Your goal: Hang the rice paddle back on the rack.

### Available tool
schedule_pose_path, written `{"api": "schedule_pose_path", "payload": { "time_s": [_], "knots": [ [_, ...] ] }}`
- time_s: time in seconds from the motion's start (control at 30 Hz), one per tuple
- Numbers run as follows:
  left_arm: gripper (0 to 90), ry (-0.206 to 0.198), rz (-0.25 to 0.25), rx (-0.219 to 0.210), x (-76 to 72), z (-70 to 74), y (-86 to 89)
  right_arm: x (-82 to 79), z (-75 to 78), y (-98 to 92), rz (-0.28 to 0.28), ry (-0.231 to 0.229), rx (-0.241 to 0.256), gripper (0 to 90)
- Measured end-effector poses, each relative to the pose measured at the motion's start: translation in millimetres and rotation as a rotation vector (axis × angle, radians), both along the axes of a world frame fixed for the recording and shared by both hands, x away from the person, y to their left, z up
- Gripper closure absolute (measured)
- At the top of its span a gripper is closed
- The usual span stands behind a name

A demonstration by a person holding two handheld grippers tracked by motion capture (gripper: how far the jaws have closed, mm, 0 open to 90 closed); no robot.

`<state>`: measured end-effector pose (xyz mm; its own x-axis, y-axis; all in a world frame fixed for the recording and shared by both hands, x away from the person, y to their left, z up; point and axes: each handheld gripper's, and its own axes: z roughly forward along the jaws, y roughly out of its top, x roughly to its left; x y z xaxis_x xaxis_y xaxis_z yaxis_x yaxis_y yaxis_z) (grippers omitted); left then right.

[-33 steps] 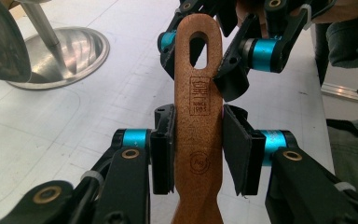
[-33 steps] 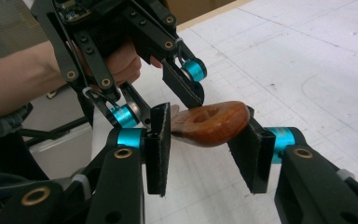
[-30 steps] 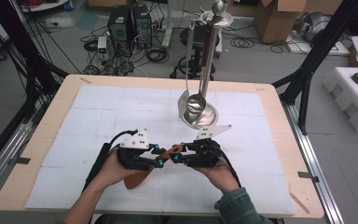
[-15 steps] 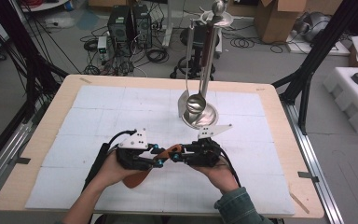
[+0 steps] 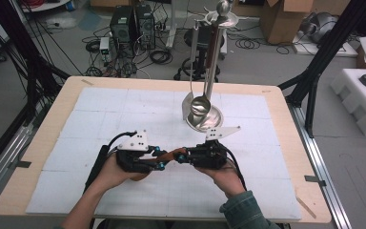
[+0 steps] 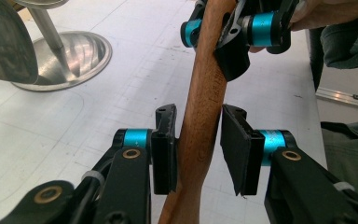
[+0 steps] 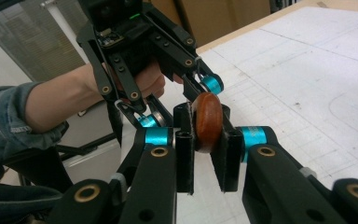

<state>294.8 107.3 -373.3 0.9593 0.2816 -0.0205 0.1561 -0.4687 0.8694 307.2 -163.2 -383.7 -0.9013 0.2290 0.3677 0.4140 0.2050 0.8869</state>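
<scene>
**At the near edge of the tabletop, a wooden handle between two grippers**

Near the front middle of the tabletop (image 5: 100,119) we see both grippers facing each other, tip to tip, with a brown wooden handle (image 5: 174,155) bridging the gap between them. The handle sits above the white gridded mat (image 5: 124,109).

In the left gripper view, the left gripper (image 6: 196,140) has its jaws apart around the handle (image 6: 200,116). The left pad lies against the wood; the right pad stands a little off it, with a visible gap. So this gripper brackets the handle but is not clamped on it.

In the right gripper view, the right gripper (image 7: 208,140) has its jaws pressed on both sides of the rounded end of the handle (image 7: 208,121). We read this as a firm clamp. The left gripper (image 7: 168,107) shows beyond it, held in the person's hand (image 7: 147,81).

From above, the left gripper (image 5: 159,160) and the right gripper (image 5: 183,156) are level with each other, each in one hand. The handle runs roughly along the line between them.

Farther back on the tabletop stands a steel rack (image 5: 214,71) on a round base (image 5: 212,121). A ladle (image 5: 201,102) hangs from its top, with its bowl just above the base. The rack is well apart from the grippers.
</scene>
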Motion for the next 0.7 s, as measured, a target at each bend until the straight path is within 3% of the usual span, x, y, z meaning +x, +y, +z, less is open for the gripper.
{"api": "schedule_pose_path", "payload": {
  "time_s": [0.43, 0.7],
  "knots": [
    [64.0, 0.035, -0.023, 0.013, 1.8, -2.1, 6.0, -0.7, 5.3, -4.9, -0.003, -0.023, 0.017, 82.6],
    [63.8, 0.055, -0.041, 0.022, 3.0, -3.7, 7.6, -0.1, 19.1, -5.8, 0.001, -0.056, 0.028, 82.7]
  ]
}}
